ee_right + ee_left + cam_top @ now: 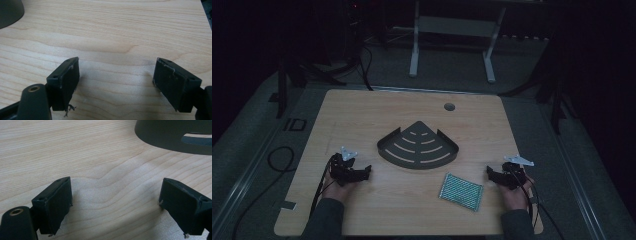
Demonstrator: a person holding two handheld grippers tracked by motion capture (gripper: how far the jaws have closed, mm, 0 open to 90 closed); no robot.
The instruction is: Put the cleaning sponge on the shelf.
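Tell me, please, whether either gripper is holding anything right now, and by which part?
Nothing is held. The left gripper and the right gripper both stand open over bare table, apart from the rack and sponge.

Right hand-held gripper (116, 82) gapes, nothing gripped, over bare wooden table (120, 32).

Sponge (461, 192) right-front of rack (418, 145).

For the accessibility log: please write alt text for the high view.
A person's hands rest a left gripper and a right gripper, both open and empty, on a wooden table. Between them lie a dark fan-shaped slotted tray and, nearer the right gripper, a green sponge.
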